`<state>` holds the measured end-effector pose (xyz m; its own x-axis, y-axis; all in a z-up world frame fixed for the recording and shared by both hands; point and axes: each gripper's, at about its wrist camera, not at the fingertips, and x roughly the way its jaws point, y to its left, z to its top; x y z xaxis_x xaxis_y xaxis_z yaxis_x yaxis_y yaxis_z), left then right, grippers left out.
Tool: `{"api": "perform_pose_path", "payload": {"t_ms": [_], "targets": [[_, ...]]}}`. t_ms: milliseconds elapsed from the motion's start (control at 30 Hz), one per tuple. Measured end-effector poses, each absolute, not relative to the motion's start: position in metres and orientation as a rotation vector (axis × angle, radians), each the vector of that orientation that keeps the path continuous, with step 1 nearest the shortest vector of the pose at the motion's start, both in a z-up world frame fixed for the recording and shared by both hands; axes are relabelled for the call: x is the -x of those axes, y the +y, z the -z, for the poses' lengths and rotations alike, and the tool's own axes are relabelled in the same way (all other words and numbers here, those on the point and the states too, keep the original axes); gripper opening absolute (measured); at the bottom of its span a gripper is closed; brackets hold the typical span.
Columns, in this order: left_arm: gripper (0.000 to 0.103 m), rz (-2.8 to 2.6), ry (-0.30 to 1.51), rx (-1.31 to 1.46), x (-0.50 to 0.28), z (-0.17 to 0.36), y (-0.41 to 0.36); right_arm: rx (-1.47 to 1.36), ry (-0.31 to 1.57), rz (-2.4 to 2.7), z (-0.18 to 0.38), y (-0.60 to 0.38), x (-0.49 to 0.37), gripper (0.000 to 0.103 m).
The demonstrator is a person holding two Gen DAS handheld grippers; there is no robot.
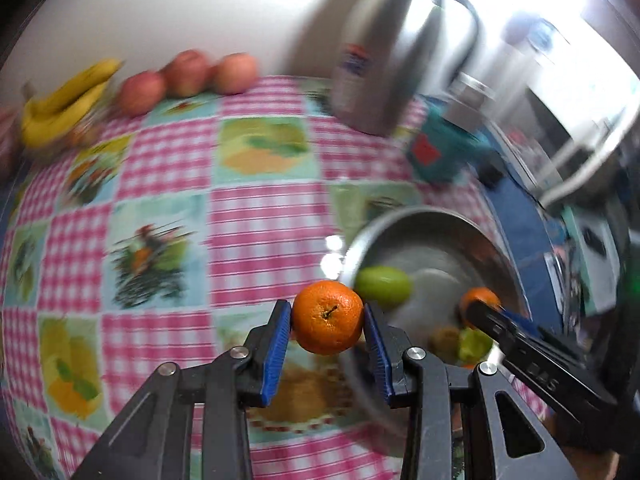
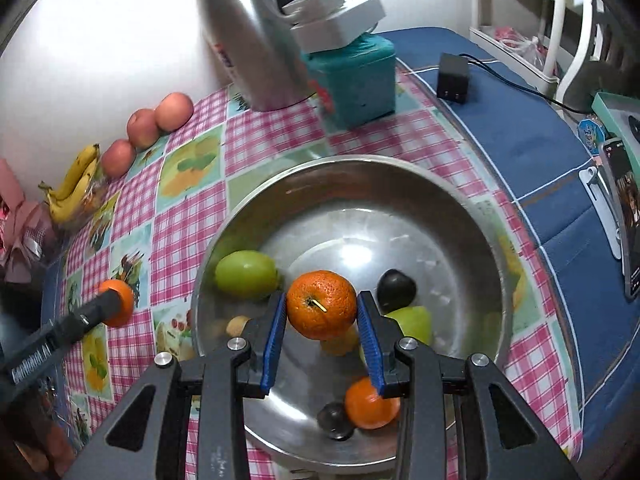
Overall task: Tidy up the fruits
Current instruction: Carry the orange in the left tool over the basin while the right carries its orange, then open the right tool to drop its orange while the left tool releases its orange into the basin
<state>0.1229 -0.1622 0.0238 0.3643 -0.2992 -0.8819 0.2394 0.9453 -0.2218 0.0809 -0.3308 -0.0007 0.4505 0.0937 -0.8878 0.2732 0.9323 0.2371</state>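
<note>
My left gripper is shut on an orange mandarin, held above the checked tablecloth just left of the steel bowl. In the right wrist view that gripper and its mandarin show at the left, outside the bowl. My right gripper is shut on a second mandarin, hanging over the inside of the steel bowl. In the bowl lie a green fruit, a dark plum, a green pear-like fruit, another mandarin, a dark round fruit and small brownish fruits, partly hidden.
Three peach-red apples and a bunch of bananas lie along the white wall at the far left. A steel thermos jug and a teal box stand behind the bowl. A black adapter and a phone sit on the blue cloth at right.
</note>
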Motion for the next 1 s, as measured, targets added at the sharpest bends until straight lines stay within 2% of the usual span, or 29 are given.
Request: {"api": "perform_pose_path", "payload": {"t_ms": [233,767,1000], "targets": [[0.040,0.399,1.142,-0.065,-0.116,-0.010,-0.209,-0.376,1.080,0.104,-0.001,-0.342,-0.082,0.037],[0.042,0.403,1.160,-0.083,-0.113,-0.003,-0.207,-0.377,1.120,0.095,0.006,-0.341,-0.085,0.038],[0.056,0.378,1.150,-0.032,-0.107,-0.012,-0.190,-0.352,1.119,0.094,0.001,-0.336,-0.081,0.041]]}}
